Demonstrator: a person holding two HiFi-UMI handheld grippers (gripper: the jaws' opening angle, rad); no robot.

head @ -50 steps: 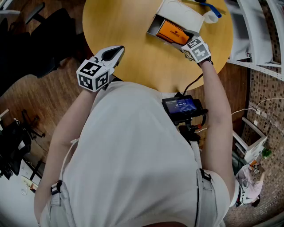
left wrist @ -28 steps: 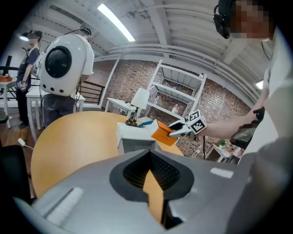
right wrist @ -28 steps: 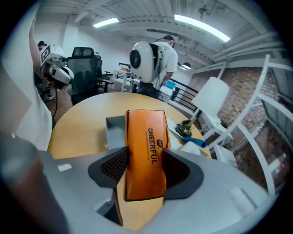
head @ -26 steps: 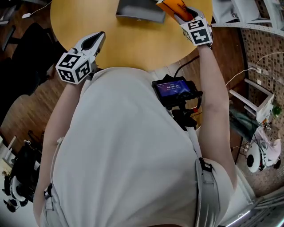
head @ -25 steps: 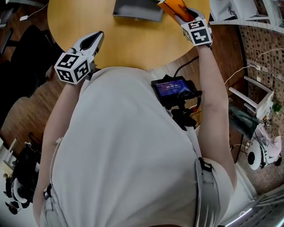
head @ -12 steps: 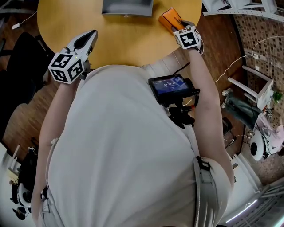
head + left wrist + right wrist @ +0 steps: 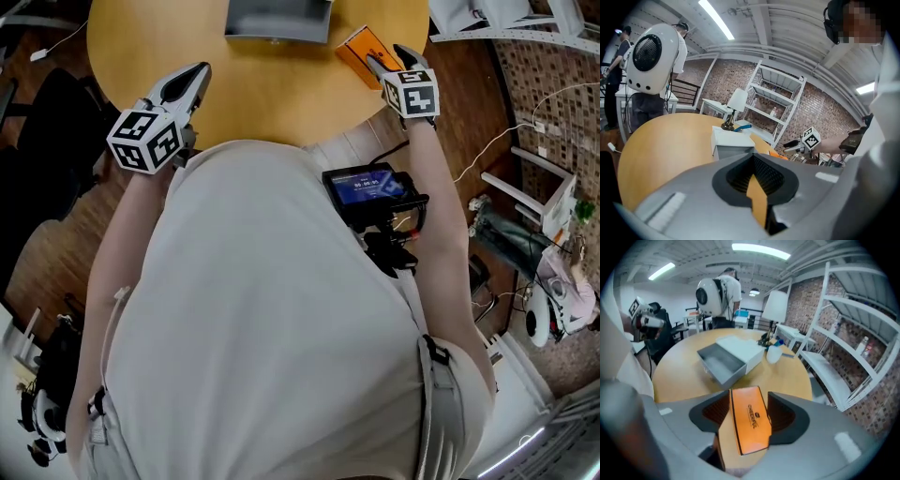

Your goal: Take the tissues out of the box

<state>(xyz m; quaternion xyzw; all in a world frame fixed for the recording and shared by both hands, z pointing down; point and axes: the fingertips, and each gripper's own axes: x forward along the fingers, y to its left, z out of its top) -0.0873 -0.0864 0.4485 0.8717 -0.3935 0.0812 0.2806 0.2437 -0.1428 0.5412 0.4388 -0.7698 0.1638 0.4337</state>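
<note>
Left gripper [image 7: 192, 75]: hovers over the near left edge of the round yellow wooden table [image 7: 272, 94], tips pointing away from me and a little rightward. Left forearm is bare, elbow bent, coming up past the left side of my torso. Jaws are drawn together. In the left gripper view only a thin sliver of tabletop shows between the pads, nothing in them.

Centre, far side of the table: the grey open drawer [image 7: 277, 19], its hollow facing up. The right gripper view shows it slid part-way out of a white cardboard sleeve [image 7: 743, 347]. Both sit well apart from the left gripper, and the drawer interior looks bare.

Right gripper [image 7: 389, 56]: over the near right edge of the table, right arm stretched almost straight forward along my right side, wrist level. Jaws are opening. The orange rectangular tissue pack [image 7: 750, 420] lies flat between them, printed face up, long axis running along the jaws. The right pad stands just beside the pack's edge. A strip of tabletop shows between the left pad and the pack lower down, so the pads are not clamping it.

The pack rests on the tabletop, outside the box, to the right of the drawer and nearer to me.
</note>
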